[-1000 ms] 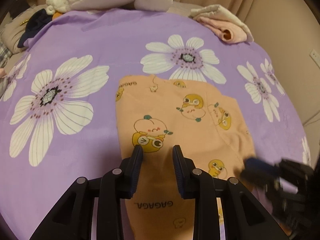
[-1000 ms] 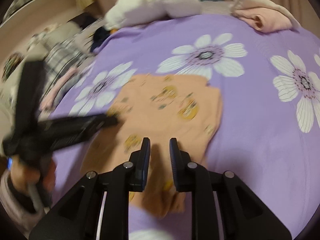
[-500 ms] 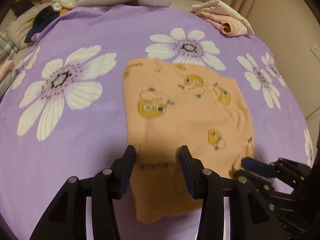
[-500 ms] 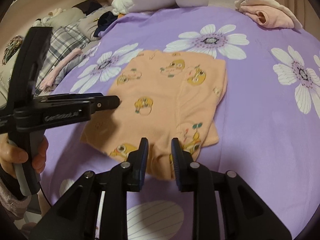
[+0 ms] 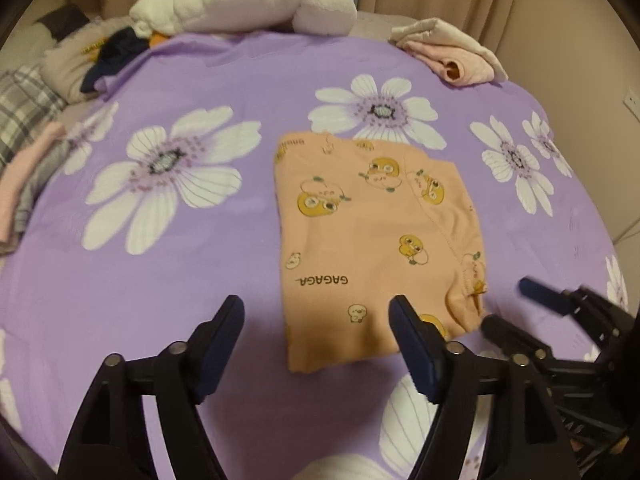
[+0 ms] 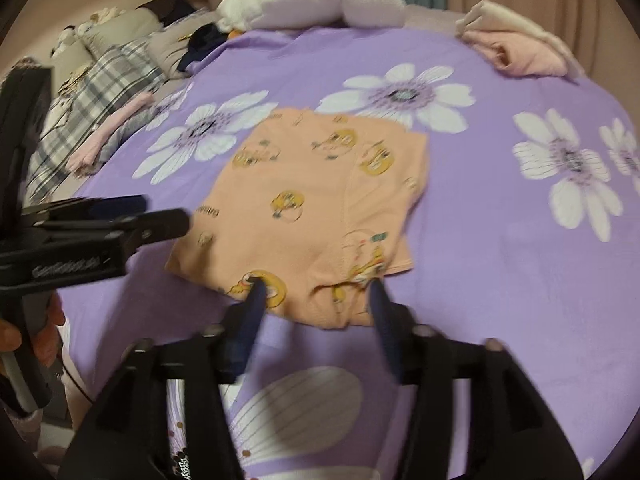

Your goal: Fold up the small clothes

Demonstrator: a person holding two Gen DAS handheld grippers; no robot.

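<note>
Nearest, the left gripper (image 5: 316,312) and the right gripper (image 6: 316,284) both hover with fingers spreading wider and nothing clamped between them, each just over the near edge of the folded orange shirt (image 5: 372,240). Just beyond, that shirt lies flat near the middle of the bed, on the purple flowered sheet (image 5: 240,80). Farther back, a folded pink garment (image 5: 460,64) sits at the sheet's far right corner and a white pillow (image 5: 248,4) lies along the far edge.
</note>
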